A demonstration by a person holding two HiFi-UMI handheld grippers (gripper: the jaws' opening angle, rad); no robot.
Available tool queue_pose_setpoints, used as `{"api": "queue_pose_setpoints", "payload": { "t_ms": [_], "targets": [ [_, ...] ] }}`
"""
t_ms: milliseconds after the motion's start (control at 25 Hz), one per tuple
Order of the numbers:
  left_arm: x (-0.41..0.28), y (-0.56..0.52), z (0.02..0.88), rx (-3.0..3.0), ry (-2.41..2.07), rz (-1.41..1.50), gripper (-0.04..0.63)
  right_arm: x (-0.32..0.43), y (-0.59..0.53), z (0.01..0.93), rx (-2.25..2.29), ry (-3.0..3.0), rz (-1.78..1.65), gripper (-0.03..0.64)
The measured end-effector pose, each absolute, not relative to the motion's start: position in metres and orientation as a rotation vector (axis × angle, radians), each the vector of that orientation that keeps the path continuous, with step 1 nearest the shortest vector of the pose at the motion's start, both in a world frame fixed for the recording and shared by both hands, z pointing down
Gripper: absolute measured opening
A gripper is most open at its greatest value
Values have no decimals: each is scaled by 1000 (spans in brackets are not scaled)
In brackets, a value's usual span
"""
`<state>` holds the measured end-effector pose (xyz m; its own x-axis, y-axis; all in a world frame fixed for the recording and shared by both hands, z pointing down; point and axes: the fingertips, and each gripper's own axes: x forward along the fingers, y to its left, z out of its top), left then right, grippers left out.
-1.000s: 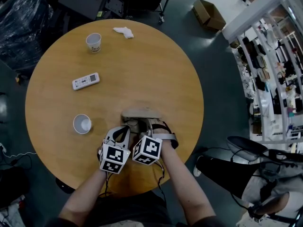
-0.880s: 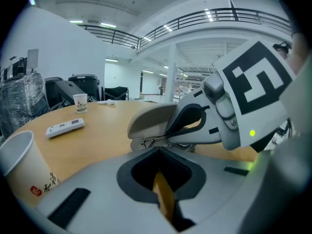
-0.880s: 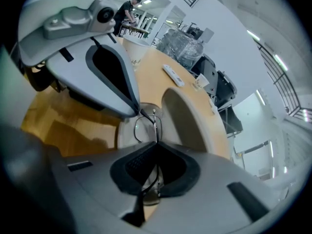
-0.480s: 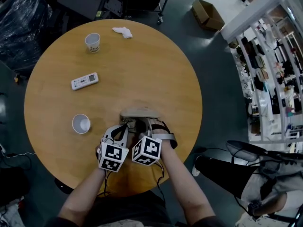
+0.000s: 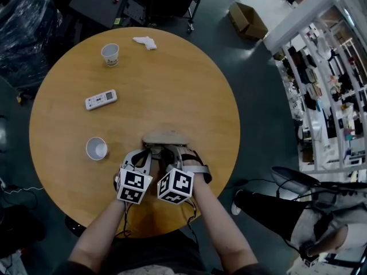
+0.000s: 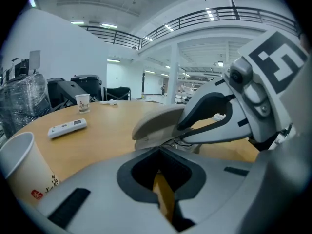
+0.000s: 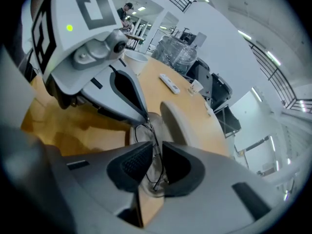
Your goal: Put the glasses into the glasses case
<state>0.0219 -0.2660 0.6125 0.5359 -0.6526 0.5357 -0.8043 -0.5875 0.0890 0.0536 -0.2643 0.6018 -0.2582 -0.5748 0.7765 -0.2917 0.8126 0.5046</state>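
Note:
The grey glasses case point(image 5: 166, 137) lies open on the round wooden table point(image 5: 189, 85), near its front edge, with its lid point(image 7: 175, 126) raised on the far side. The thin-wire glasses point(image 7: 145, 133) are at the case's mouth. My right gripper point(image 7: 156, 167) is shut on their wire frame, just in front of the lid point(image 6: 158, 121). My left gripper point(image 6: 162, 177) is shut with only table showing between its pads. It sits close on the left of the right gripper point(image 5: 175, 152), and its finger point(image 7: 129, 94) reaches to the glasses.
A paper cup point(image 5: 97, 149) stands just left of my left gripper point(image 5: 147, 153) and looms close in the left gripper view point(image 6: 24, 174). Farther back are a white remote point(image 5: 101, 99), a second cup point(image 5: 110, 54) and a crumpled tissue point(image 5: 144, 42).
The head view has shifted a little. Both grippers stay at the case with the glasses held as before.

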Motion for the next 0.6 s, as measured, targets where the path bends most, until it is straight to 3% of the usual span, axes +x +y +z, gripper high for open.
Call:
{"api": "queue_pose_setpoints", "payload": {
  "t_ms": [320, 600],
  "targets": [
    [25, -246, 595, 2442, -1223, 625, 6, 61, -237, 577, 730, -1933, -244, 49],
    [26, -226, 535, 2472, -1303, 408, 5, 67, -221, 521, 901, -2093, -186, 47]
  ]
}}
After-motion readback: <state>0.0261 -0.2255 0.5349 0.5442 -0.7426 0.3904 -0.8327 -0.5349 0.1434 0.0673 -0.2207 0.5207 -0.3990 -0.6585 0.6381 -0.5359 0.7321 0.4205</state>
